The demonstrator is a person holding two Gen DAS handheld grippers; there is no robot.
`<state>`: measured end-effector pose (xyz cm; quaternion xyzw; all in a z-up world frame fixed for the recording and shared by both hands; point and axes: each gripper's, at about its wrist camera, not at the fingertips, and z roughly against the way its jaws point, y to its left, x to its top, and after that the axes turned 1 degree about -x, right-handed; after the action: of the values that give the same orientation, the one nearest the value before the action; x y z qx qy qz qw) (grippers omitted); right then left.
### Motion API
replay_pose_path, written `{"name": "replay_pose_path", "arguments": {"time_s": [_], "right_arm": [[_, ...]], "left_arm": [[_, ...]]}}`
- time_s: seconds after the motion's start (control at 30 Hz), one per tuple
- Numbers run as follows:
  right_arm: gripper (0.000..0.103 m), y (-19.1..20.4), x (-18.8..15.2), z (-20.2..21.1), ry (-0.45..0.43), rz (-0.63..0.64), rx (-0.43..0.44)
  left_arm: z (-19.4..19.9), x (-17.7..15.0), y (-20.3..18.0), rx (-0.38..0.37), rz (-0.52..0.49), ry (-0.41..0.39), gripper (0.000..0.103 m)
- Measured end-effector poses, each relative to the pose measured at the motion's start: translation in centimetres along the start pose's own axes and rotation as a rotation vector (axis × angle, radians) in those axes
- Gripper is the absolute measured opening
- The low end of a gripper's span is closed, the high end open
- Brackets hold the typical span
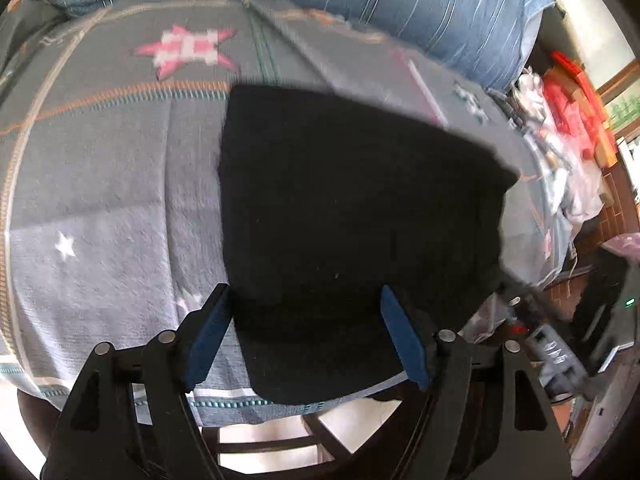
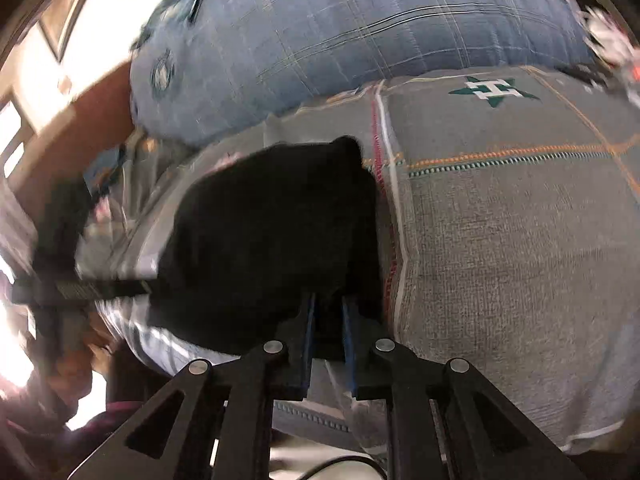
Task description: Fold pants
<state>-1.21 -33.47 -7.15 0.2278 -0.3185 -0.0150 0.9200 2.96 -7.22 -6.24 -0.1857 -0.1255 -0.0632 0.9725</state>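
Left wrist view first: we see the pants (image 1: 352, 216) lying as a compact dark rectangle on the bed's grey blanket (image 1: 112, 184), below the pink star (image 1: 188, 50). Our left claw (image 1: 306, 320) hangs released, jaws spread wide to either side of the pants' near edge, pads not pressing the cloth. We judge the folding is well along; the pants look already doubled over.

Right wrist view now: the pants (image 2: 272, 240) sit left of the green star (image 2: 494, 90), and our right claw (image 2: 328, 320) stands nearly closed at their near edge. Dark cloth shows between the blue pads, but we cannot tell whether they truly pinch it. The next move, we reckon, calls for a firm bite on that edge before another fold.

Hard to read: fold lines vanish in the black fabric, and motion blur smears the left side of this view.
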Motion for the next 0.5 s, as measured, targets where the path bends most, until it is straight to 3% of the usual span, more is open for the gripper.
{"name": "replay_pose_path", "arguments": {"time_s": [0.1,0.23,0.37,0.5], "right_arm": [[0.018,-0.7,0.5,1.0,-0.018,-0.052,0.035],[0.021,-1.5,0.8,2.5,-0.034,-0.120,0.080],[0.044,-2.1,1.3,3.0,-0.063,-0.170,0.070],[0.053,-2.4,1.7,3.3,-0.066,-0.186,0.043]], "left_arm": [[0.7,-0.1,0.3,-0.013,0.042,-0.014,0.075],[2.4,0.0,-0.1,0.048,0.023,-0.074,0.076],[3.4,-0.1,-0.8,0.119,-0.011,-0.127,0.076],[3.5,0.0,-0.5,0.221,-0.046,-0.174,0.076]]}}
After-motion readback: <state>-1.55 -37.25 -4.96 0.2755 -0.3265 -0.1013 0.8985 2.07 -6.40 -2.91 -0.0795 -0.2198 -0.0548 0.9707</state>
